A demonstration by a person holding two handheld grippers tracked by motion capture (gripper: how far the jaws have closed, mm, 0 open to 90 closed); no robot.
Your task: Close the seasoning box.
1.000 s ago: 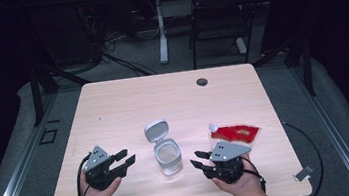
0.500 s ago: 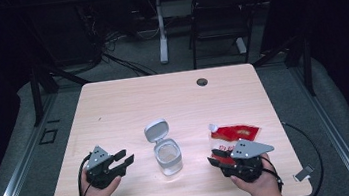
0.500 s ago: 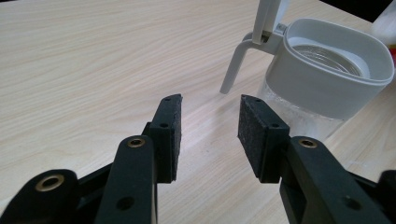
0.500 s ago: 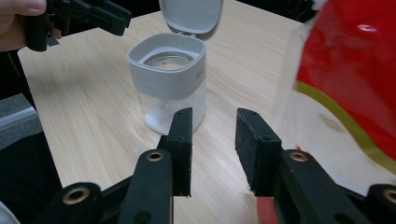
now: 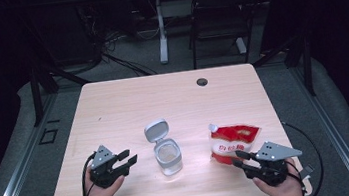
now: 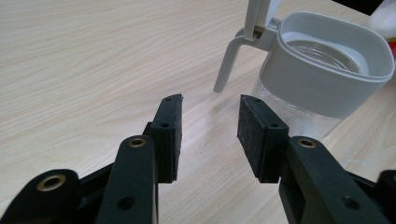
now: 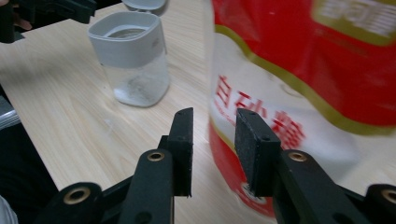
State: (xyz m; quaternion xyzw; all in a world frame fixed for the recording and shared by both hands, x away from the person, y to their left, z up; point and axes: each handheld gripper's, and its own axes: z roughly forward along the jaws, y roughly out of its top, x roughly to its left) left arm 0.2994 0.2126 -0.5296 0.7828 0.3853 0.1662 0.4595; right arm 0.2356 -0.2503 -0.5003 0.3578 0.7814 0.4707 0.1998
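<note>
Now my right gripper (image 7: 212, 140), jaws parted and empty, should close squarely on the sugar pouch's (image 5: 233, 143) near edge; my left gripper (image 5: 129, 161), open too, waits beside the jar (image 5: 167, 155).

Both tools, left (image 5: 125, 159) and right (image 5: 240, 159), rest low with jaws apart.

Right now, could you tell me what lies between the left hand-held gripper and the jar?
Only bare table: the high view shows left hand-held gripper apart from jar.

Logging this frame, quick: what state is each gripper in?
Left gripper: open, empty, jaws just closing a little, beside the jar.
Right gripper: open, holding nothing, at the red pouch.
</note>
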